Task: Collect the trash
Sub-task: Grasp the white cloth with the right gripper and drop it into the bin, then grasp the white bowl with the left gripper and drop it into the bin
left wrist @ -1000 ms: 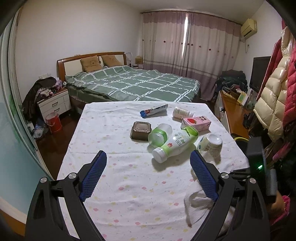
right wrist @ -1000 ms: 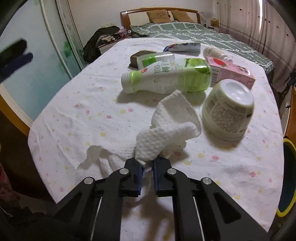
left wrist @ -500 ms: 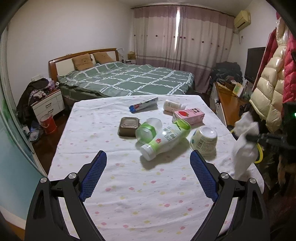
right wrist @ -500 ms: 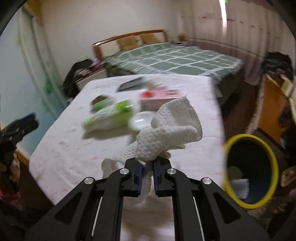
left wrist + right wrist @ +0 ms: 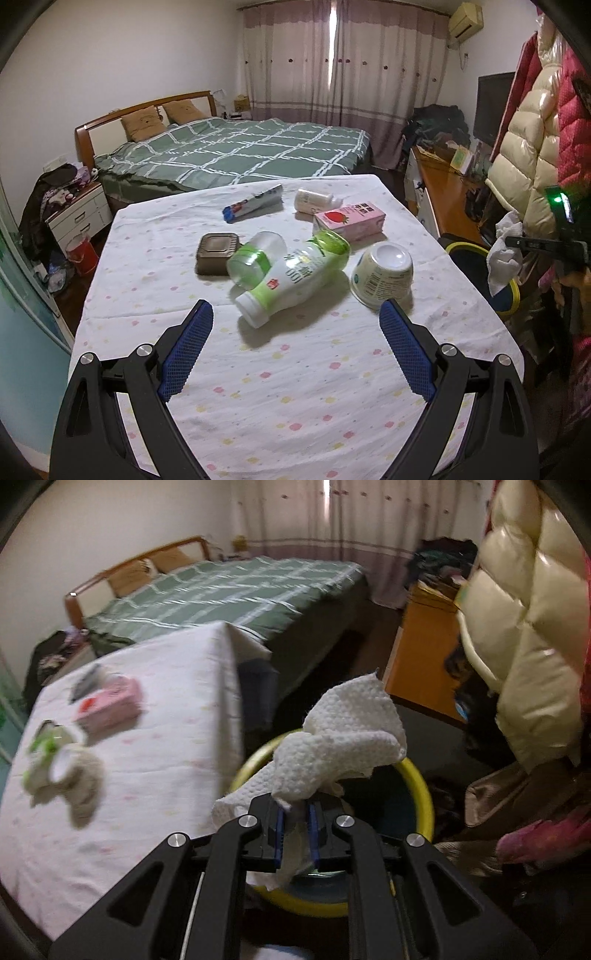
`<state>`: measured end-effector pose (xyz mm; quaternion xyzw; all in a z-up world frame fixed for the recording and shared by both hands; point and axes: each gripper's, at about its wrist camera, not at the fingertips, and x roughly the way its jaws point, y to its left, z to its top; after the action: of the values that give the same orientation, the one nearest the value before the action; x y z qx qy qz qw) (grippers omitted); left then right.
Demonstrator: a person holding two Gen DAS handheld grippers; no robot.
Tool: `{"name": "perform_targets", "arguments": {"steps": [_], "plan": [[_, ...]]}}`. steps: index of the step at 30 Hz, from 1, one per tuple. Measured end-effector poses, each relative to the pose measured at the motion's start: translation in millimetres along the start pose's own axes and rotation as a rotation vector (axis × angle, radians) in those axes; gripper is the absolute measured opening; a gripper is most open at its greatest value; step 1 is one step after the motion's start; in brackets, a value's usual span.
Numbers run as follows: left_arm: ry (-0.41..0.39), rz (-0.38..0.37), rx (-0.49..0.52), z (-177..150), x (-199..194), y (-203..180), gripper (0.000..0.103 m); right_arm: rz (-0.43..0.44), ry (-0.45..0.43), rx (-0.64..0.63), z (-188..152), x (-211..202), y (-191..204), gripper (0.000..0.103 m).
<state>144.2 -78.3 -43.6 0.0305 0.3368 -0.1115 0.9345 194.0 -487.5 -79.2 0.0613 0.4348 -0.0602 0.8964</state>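
The left claw (image 5: 295, 354) is hovering spread wide over the counter's (image 5: 295, 406) near edge, gripping nothing. Mid-counter a bottle (image 5: 295, 275), a cup (image 5: 382, 273) and a pink carton (image 5: 351, 221) are lying close together. Past the right edge, the right claw (image 5: 296, 830) is pinching a white tissue (image 5: 343, 738) above the yellow-rimmed bin (image 5: 424, 794).

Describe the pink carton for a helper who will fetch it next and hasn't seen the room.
Find the table with the dotted white cloth, in front of the green bed. On its far right part lies the pink carton, beside a green-labelled bottle. It is the only boxy pink item, with a strawberry printed on it.
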Motion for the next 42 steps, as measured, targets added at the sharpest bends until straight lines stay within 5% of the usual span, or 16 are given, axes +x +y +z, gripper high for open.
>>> {"name": "perform_targets", "arguments": {"steps": [2,4,6,23,31,42], "plan": [[0.006,-0.005,0.009,2,5,-4,0.090,-0.018,0.038,0.006,-1,16,-7,0.020],[0.010,-0.012,0.016,5,9,-8,0.090,-0.052,0.056,0.012,-3,26,-14,0.048],[0.015,-0.024,0.025,7,13,-13,0.090,-0.083,0.054,0.014,-4,30,-18,0.053],[0.102,-0.221,0.178,21,96,-84,0.090,-0.025,0.037,0.011,-20,23,-14,0.054],[0.169,-0.171,0.228,23,163,-108,0.085,-0.009,0.045,0.023,-27,24,-17,0.054],[0.198,-0.149,0.249,28,194,-120,0.083,0.021,0.067,0.035,-32,37,-21,0.055]]}}
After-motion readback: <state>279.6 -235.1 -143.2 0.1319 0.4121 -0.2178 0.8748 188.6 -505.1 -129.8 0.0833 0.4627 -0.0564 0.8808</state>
